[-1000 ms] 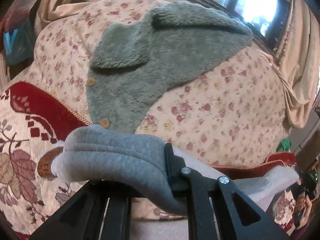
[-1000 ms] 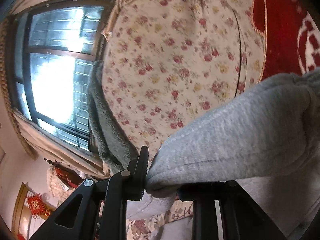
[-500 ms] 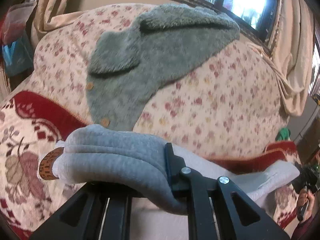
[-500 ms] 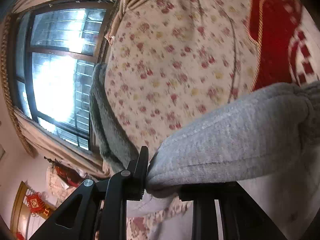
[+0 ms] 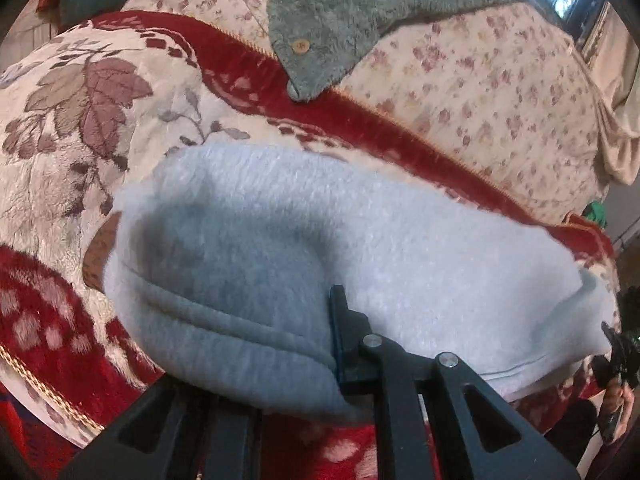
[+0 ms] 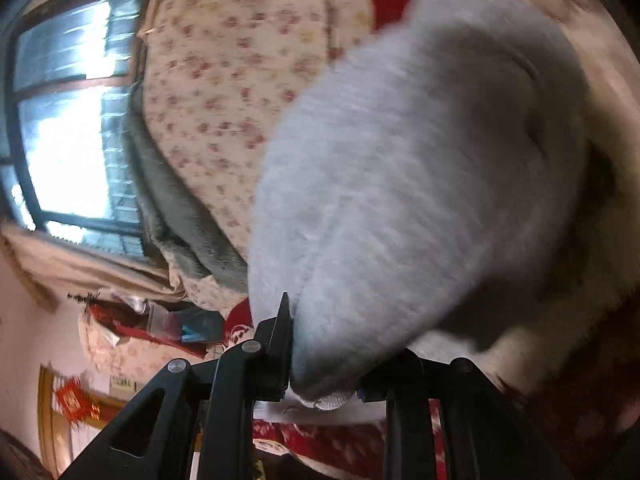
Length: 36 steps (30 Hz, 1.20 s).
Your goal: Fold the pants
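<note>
2 grippers clamping the same grey pants (image 5: 304, 248), 1 per end of the bundle. Left gripper (image 5: 340, 364) pinching tight on a thick fold of fleece, jaws nearly together, cloth bulging over the left finger and hiding it; only the right finger (image 5: 340, 332) showing. Right gripper (image 6: 320, 376) gripping a ribbed hem or cuff edge (image 6: 332, 400), jaws a bit wider, fabric packed between the black fingers (image 6: 280, 344). Pants hanging as a folded wad between both grippers, fuzzy inner side facing out, sitting just above a red-and-cream floral blanket (image 5: 80, 120); touching it or not, hard to say from either view. Brown patch (image 5: 98, 256) peeking out at the left edge of the wad, partly hidden. Lying behind on the pink-flowered sofa cover (image 5: 500, 92): green-grey fleece garment (image 5: 360, 4) with 2 wooden buttons (image 5: 300, 45), its lower corner overlapping the blanket's red border. Bright window (image 6: 68, 132) and beige curtain (image 6: 80, 264) showing in the right wrist view, red hanging ornament (image 6: 74, 402) low on the wall. Heavy motion blur on the right wrist view, fabric detail smeared. Far right of the left wrist view: a hand (image 5: 618, 404) on a dark device, too small to identify.
</note>
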Available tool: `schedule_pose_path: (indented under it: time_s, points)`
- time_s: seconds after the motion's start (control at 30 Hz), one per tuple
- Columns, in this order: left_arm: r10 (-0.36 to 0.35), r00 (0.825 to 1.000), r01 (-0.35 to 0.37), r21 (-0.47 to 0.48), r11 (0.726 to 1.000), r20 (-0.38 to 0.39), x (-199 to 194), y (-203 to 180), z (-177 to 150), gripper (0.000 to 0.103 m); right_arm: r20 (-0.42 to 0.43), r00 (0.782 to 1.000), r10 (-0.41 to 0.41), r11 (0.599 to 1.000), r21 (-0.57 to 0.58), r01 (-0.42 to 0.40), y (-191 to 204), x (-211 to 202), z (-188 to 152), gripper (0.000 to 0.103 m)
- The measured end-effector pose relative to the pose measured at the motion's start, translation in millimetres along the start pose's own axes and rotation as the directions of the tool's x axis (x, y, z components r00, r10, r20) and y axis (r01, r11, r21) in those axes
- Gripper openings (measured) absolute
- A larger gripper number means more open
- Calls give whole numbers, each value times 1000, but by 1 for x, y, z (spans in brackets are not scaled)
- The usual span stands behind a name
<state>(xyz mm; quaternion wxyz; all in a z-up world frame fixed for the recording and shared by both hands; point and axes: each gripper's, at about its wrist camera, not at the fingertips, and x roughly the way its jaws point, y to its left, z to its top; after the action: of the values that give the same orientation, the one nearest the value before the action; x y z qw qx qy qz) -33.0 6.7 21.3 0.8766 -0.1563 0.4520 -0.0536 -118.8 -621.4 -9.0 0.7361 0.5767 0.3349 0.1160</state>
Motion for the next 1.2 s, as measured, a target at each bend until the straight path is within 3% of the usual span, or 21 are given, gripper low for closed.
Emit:
schedule_pose_path:
  time_s: [0.13,0.23,0.33,0.37,0.43,0.47,0.5,0.57,0.6,0.7,0.8,0.87,0.93,0.97,1.0,1.1,1.2]
  points:
    - [-8,1000,9,-14,1000,22,-5,1,-4,12,1,1000,6,998,-60,-6,16,-10,-7,25]
    - [-4,1000,3,-50,999,-19,10,12,-10,12,-24,995,-101,990,-98,98,11,-9,-13,25]
    - [-8,1000,7,-71,997,-26,16,16,-13,18,-52,973,-224,971,-93,219,-4,-3,-18,26]
    - [10,1000,-11,-62,998,-13,11,14,-14,37,-54,969,-241,966,-108,234,-2,-5,-19,29]
    - [42,999,-41,-34,999,11,-1,10,-15,58,-38,964,-264,958,-126,257,7,-17,-17,38]
    - [34,999,-34,-27,999,16,-7,8,-15,71,-13,960,-279,953,-131,275,11,-27,-14,49]
    - [56,998,-55,-22,998,28,-15,6,-16,77,23,956,-293,948,-126,293,15,-40,-8,65]
    - [98,993,-98,-4,995,63,-27,-1,-18,82,74,958,-277,955,-94,283,15,-63,2,78]
    - [114,990,-115,10,993,88,-35,-8,-18,82,98,964,-248,964,-72,255,13,-76,9,78]
    - [105,986,-109,17,994,128,-49,-28,-16,82,115,975,-189,982,13,189,-4,-91,25,78]
    - [74,986,-83,58,995,149,-56,-60,-11,83,88,984,-155,983,112,145,-26,-81,41,79]
    - [53,984,-69,91,994,169,-59,-82,-9,83,85,984,-153,984,106,144,-33,-69,52,78]
    - [45,981,-72,134,988,191,-64,-108,-6,83,111,985,-136,989,67,129,-26,-59,66,69]
    - [35,979,-67,155,986,201,-65,-119,-4,83,131,982,-134,991,4,134,-15,-57,73,45]
    - [20,976,-61,182,981,218,-69,-130,-3,83,146,981,-127,990,-47,135,-7,-61,76,35]
    - [41,963,-113,264,958,266,-76,-160,-4,83,164,972,-171,958,-202,203,29,-63,81,34]
    - [29,968,-97,266,959,250,-71,-169,-4,83,139,939,-314,920,-202,337,20,-57,81,34]
